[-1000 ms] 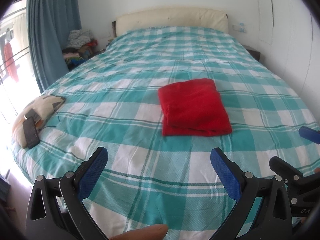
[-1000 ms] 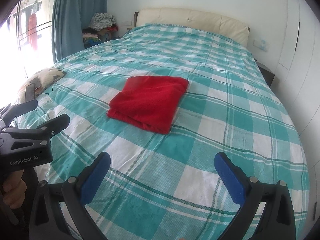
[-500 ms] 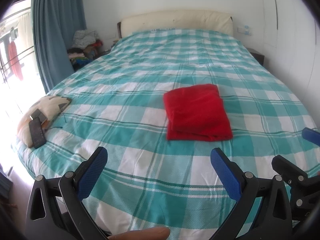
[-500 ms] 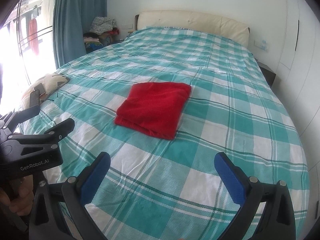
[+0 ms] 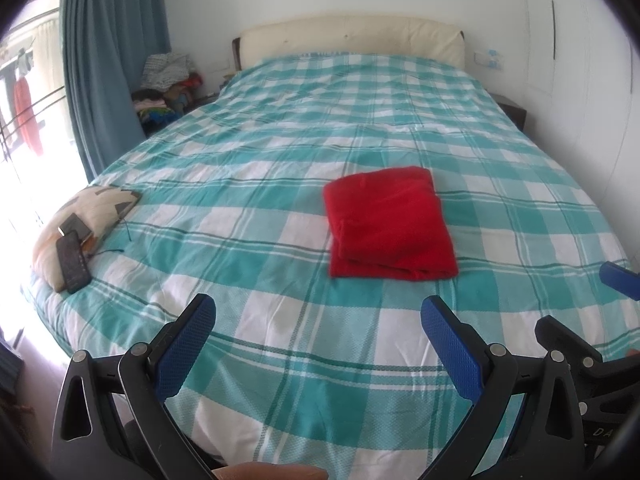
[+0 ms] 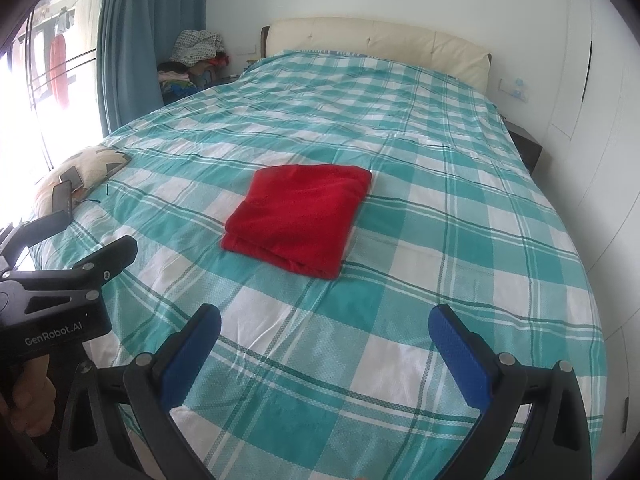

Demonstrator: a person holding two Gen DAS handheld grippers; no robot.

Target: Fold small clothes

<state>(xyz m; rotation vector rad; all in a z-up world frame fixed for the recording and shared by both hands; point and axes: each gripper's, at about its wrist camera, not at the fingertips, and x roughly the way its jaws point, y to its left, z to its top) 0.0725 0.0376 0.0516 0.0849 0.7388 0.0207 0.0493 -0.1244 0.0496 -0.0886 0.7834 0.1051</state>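
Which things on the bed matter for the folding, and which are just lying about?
For the job:
- red folded garment on the checked bedspread
- left gripper and right gripper, jaws open, both clear of it

Lying about:
- patterned cushion with phone
- clothes pile by the curtain

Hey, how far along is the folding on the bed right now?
Done, by the look of it: the red garment lies folded into a flat rectangle on the checked bedspread. In hand: nothing; the left gripper and right gripper are both open, short of the garment, touching no cloth. Left: no other loose clothing shows on the bed, though a clothes pile sits beside the headboard.
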